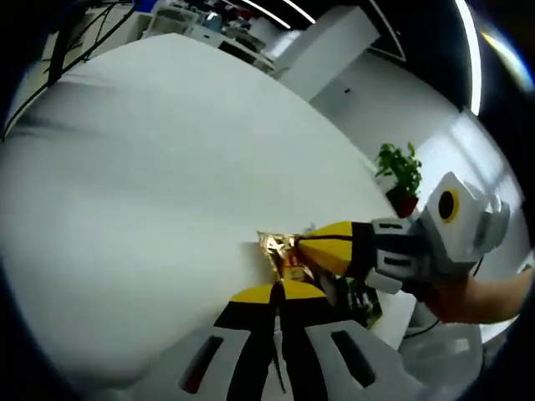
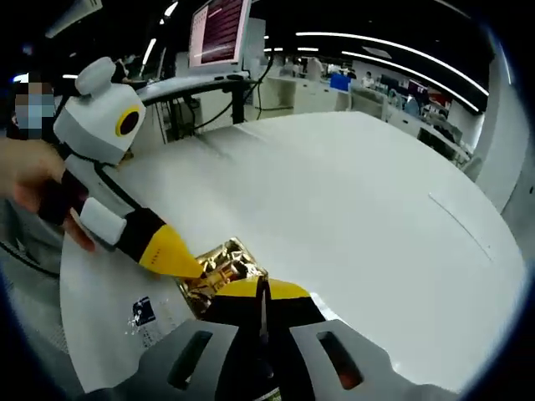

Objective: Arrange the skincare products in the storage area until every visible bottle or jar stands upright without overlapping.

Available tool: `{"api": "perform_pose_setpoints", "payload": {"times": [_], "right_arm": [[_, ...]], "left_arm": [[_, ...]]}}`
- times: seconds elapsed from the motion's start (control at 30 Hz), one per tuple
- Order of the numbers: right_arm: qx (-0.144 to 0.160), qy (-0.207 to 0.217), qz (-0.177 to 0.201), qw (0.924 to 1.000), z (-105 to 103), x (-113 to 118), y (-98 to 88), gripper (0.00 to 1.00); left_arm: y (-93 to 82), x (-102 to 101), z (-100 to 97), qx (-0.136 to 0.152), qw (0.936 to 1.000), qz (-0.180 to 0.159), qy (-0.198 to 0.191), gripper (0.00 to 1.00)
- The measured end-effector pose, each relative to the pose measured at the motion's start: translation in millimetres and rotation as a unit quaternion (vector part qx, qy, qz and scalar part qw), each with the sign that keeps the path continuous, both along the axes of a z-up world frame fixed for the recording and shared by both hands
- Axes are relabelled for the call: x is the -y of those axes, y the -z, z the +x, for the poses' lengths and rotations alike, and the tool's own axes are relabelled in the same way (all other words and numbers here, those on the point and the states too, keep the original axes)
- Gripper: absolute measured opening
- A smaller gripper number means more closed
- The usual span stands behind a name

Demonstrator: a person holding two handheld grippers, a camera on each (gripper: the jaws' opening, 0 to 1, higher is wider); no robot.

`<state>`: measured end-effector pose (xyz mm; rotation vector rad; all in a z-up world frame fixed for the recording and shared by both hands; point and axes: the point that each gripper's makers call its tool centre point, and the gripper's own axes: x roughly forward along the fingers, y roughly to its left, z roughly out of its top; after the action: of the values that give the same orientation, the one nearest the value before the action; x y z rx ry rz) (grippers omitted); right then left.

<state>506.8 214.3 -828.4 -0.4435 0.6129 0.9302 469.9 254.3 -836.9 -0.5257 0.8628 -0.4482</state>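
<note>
A shiny gold skincare item (image 1: 278, 249) (image 2: 219, 269) lies on the white table (image 1: 167, 184) (image 2: 359, 184), close to its edge. My left gripper (image 1: 277, 290) is shut, its yellow tips just short of the gold item. My right gripper (image 1: 311, 242) comes in from the right, and its tip touches the item's side. In the right gripper view my right gripper (image 2: 261, 289) is shut beside the gold item, and my left gripper (image 2: 191, 267) touches it from the left. A clear item with a dark printed label (image 2: 145, 321) (image 1: 361, 302) lies flat next to it.
The wide white tabletop stretches away behind the items. Its edge (image 2: 75, 334) runs close by the gold item. A potted plant (image 1: 401, 171) stands on the floor beyond the table. A monitor (image 2: 219, 29) and desks sit at the far side. A hand (image 2: 29, 180) holds the left gripper.
</note>
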Motion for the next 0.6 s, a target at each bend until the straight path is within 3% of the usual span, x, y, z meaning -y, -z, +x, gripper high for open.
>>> {"api": "perform_pose_setpoints", "payload": {"times": [0.2,0.4,0.5,0.6], "right_arm": [[0.009,-0.007,-0.011,0.9999,2,2,2.9,0.01],[0.006,-0.002,-0.007,1.0000,1,4,6.6,0.01],[0.010,0.000,-0.010,0.9999,4,5,6.3,0.01],[0.009,0.005,-0.009,0.9999,5,5,6.5,0.01]], "left_arm": [[1.4,-1,6.7,0.006,1.0000,0.001,0.004,0.00],[0.1,0,5.8,0.020,0.9993,0.026,0.018,0.00],[0.0,-12,3.9,0.027,0.9968,0.071,0.025,0.01],[-15.6,-12,6.9,0.057,0.9945,0.082,0.031,0.00]]}}
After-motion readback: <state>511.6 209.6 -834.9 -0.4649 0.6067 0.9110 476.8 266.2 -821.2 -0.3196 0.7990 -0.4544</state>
